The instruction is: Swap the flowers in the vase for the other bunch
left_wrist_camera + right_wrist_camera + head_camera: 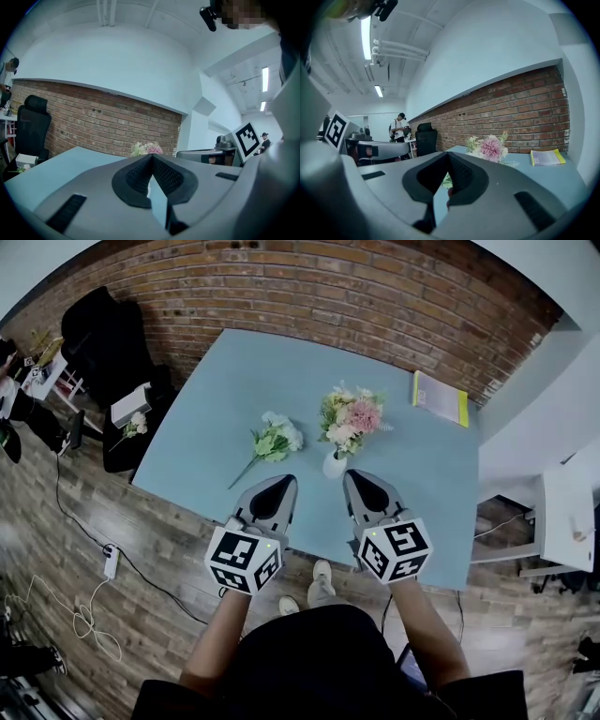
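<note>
Pale-blue tabletop (pixel 216 381) carries both bunches, and the coming move turns on how they lie against the 2 grippers held above its near edge. Toward the near left lies the loose white-and-green bunch (pixel 275 440). It is flat, and its long axis slants from stem ends by the near-left edge to heads pointing far right. The left gripper (pixel 284 480), jaws pressed together on nothing, points at it from just short of the heads and is the nearer of the 2 to it.

Right of that, close to the near edge, stands the small white vase (pixel 335 465) with the pink-and-cream bouquet (pixel 350 416) upright in it, so those stems would have to come out upward. The right gripper (pixel 361 476), jaws likewise closed and empty, has its tip just beside the vase on the near-right side (I judge it the likelier one for that lift). A yellow booklet (pixel 441 397) lies well apart by the far-right corner.

Blossoms hide the vase's mouth and the stems in the head view. In the left gripper view only the bouquet's tops (pixel 146 149) clear the jaws. The right gripper view shows the blooms (pixel 490 146), but the vase is hidden.
</note>
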`<state>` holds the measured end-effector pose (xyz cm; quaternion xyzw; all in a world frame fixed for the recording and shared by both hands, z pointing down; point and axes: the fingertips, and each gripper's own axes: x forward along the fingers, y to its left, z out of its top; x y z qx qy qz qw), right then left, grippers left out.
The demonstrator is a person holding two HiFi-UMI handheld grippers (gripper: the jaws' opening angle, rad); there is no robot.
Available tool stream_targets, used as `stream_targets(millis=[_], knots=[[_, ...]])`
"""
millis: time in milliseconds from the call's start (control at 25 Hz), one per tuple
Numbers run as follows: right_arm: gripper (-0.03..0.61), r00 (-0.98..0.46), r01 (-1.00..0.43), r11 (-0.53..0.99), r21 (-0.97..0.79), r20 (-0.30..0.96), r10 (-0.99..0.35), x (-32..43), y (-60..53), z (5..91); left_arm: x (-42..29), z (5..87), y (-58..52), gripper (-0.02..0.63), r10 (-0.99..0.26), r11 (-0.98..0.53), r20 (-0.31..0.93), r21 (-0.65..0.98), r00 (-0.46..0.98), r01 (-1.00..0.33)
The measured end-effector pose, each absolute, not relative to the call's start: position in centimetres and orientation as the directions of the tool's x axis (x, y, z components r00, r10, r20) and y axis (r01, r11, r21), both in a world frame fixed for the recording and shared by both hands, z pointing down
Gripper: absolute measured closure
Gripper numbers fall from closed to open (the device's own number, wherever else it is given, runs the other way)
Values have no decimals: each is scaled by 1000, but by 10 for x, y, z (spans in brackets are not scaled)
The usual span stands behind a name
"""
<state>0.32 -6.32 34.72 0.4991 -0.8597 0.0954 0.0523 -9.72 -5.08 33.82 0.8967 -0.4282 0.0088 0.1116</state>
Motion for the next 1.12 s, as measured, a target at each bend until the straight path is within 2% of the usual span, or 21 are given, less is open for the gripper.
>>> stream_targets(millis=[1120], knots=[[565, -494, -869, 471, -149, 284, -822, 47, -124, 409, -51, 382, -108, 611, -741, -591, 214, 240, 636, -770]])
